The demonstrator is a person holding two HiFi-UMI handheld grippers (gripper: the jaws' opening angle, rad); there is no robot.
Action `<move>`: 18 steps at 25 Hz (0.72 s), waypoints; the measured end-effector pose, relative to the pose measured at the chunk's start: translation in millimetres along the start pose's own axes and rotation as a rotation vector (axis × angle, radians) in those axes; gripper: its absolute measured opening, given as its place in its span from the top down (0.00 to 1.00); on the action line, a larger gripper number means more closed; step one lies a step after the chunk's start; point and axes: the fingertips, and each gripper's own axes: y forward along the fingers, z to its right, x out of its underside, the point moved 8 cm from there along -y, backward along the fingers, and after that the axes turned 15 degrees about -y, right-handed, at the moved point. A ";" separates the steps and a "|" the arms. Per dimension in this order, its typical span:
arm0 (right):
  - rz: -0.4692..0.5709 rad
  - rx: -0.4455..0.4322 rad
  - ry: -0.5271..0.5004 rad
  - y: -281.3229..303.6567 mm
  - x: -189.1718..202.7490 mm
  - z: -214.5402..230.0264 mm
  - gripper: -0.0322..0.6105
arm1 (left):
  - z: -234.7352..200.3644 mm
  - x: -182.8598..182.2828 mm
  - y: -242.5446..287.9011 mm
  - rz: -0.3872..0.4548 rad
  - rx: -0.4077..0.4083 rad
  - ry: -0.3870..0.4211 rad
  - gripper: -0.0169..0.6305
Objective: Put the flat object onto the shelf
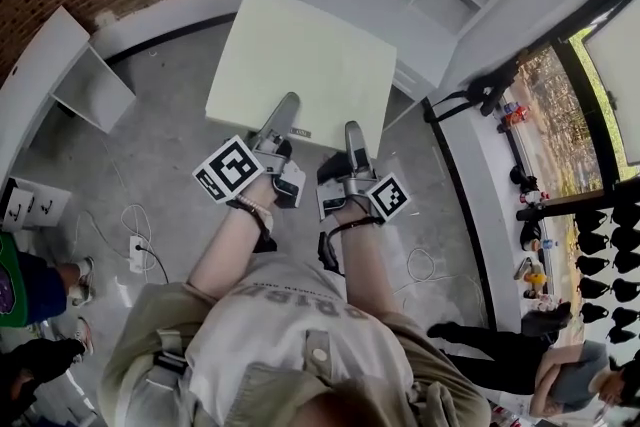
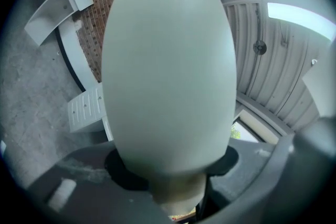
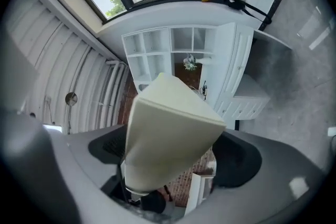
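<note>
Grey floor (image 1: 160, 145): one panel (image 1: 300, 55), two grippers (image 1: 288, 107) (image 1: 353, 137)

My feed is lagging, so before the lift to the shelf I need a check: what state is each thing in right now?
flat board: held up above the floor, not yet on the shelf.
left hand-held gripper: shut on the flat board's near edge.
right hand-held gripper: jaws wide, flat board between them, pads seem clear of it.
shelf: open-fronted, with free compartments.
</note>
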 end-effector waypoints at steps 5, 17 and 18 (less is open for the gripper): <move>0.027 -0.031 0.027 43.4 2.1 0.8 0.20 | -10.7 -19.2 32.7 -0.042 0.004 -0.062 0.57; 0.132 -0.066 -0.019 124.9 -14.5 10.2 0.47 | -43.6 -69.4 110.0 -0.110 0.032 -0.148 0.55; 0.140 -0.067 -0.017 130.8 -15.3 10.7 0.48 | -45.5 -73.5 115.4 -0.117 0.036 -0.150 0.54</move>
